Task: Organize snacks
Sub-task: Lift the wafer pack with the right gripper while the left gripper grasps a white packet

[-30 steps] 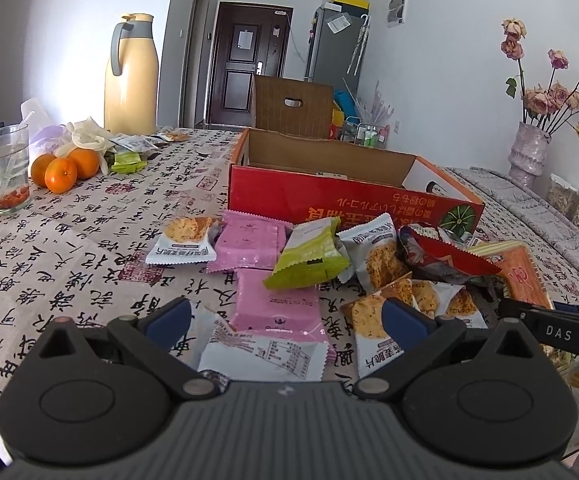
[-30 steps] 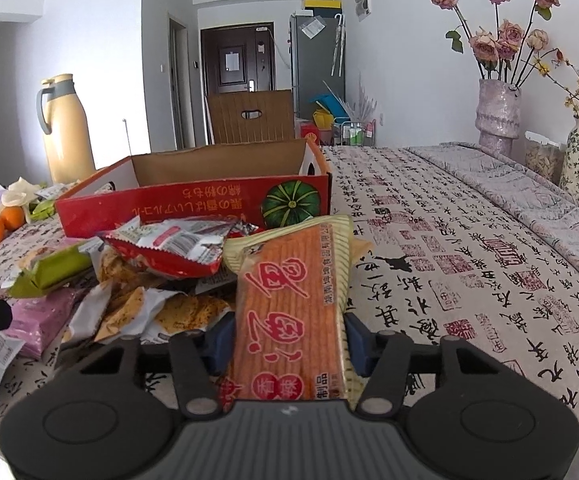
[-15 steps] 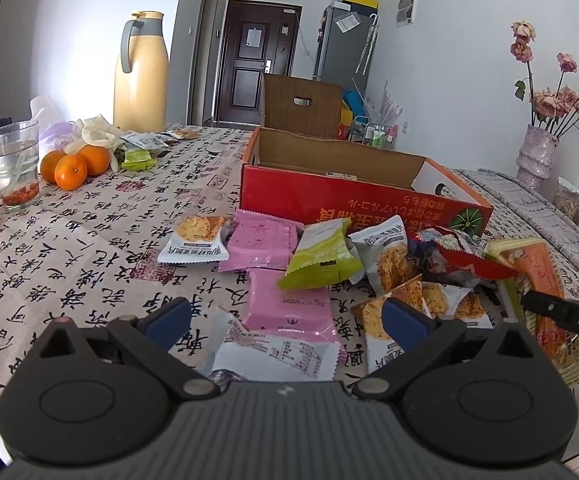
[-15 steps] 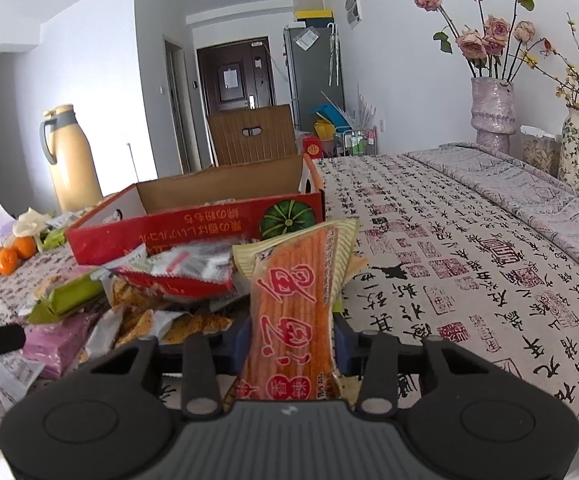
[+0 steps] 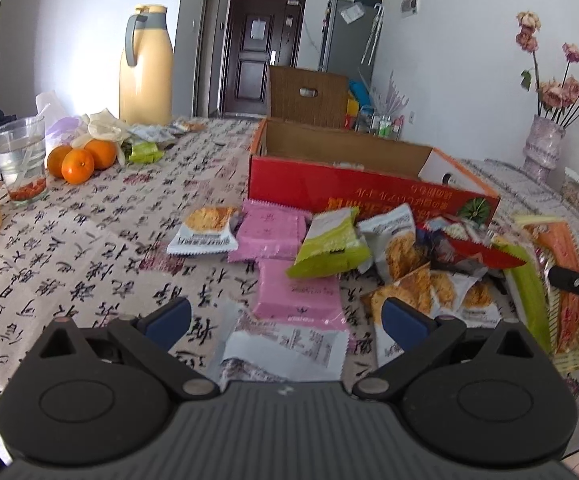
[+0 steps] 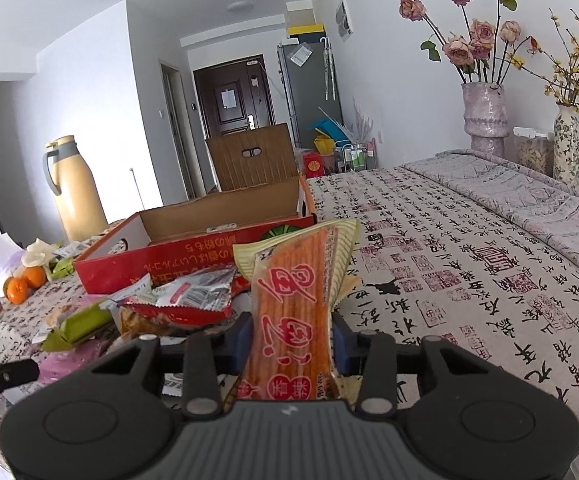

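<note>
My right gripper [image 6: 292, 340] is shut on a long orange snack packet [image 6: 289, 304] and holds it lifted above the table, in front of the open red cardboard box [image 6: 193, 256]. The packet also shows at the right edge of the left wrist view [image 5: 561, 280]. My left gripper [image 5: 285, 316] is open and empty, low over a white packet [image 5: 285, 348] and a pink packet [image 5: 295, 292]. Several more snack packets lie in a pile before the red box [image 5: 369, 192], among them a green one [image 5: 329, 244] and a red one [image 6: 181, 300].
A yellow thermos jug [image 5: 145, 68], oranges [image 5: 77, 160] and a glass [image 5: 21, 160] stand at the table's left. Flower vases [image 6: 485, 116] stand at the far right. A brown chair back [image 5: 309, 92] is behind the box.
My right gripper has lifted the orange packet higher and the view now looks down into the red box. My left gripper has stayed open and shifted slightly.
</note>
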{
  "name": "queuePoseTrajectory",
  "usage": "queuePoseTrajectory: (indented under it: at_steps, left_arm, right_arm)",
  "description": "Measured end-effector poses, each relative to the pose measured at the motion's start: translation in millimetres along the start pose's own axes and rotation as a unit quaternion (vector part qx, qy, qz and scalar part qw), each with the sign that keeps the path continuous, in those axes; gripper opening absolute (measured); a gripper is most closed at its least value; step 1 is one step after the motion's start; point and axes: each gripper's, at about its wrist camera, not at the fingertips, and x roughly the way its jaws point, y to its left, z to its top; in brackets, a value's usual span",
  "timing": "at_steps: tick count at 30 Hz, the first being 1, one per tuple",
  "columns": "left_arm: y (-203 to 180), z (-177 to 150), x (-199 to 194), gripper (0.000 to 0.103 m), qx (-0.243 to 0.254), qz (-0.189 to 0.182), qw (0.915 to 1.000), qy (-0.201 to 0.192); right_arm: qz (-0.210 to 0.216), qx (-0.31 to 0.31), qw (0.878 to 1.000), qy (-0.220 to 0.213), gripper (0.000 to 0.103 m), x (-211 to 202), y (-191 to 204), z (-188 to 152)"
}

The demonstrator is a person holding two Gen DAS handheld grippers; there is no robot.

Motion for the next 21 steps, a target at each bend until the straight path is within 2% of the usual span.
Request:
queuePoseTrajectory:
  at_steps: [4,11,17,20,21]
  left_arm:
    - [0.5,-3.6,9.4,0.103,0.003,0.009,0.9995,0.031]
    - [-10.6,-11.0,22.4,0.103,0.037,0.008,0.9977,0.056]
    - [0.3,-12.3,30.0,0.102,0.02,0.01,0.9976,0.065]
    - [6.6,-11.8,28.9,0.094,0.015,0.0,0.9981,0.059]
    - [7.4,-11.6,28.2,0.088,0.018,0.0,0.9982,0.057]
  right_arm:
    - [0.003,0.002,1.0,-0.001,0.039,-2.1,-0.6,-0.6]
    - [0.006,0.003,1.0,-0.002,0.039,-3.8,-0.5,-1.8]
    - [0.009,0.006,1.0,0.001,0.039,-4.6,-1.3,-3.1]
    - [0.011,0.007,1.0,0.002,0.039,-4.9,-2.0,-3.2]
    - [0.011,0.007,1.0,0.002,0.039,-5.0,-1.8,-3.1]
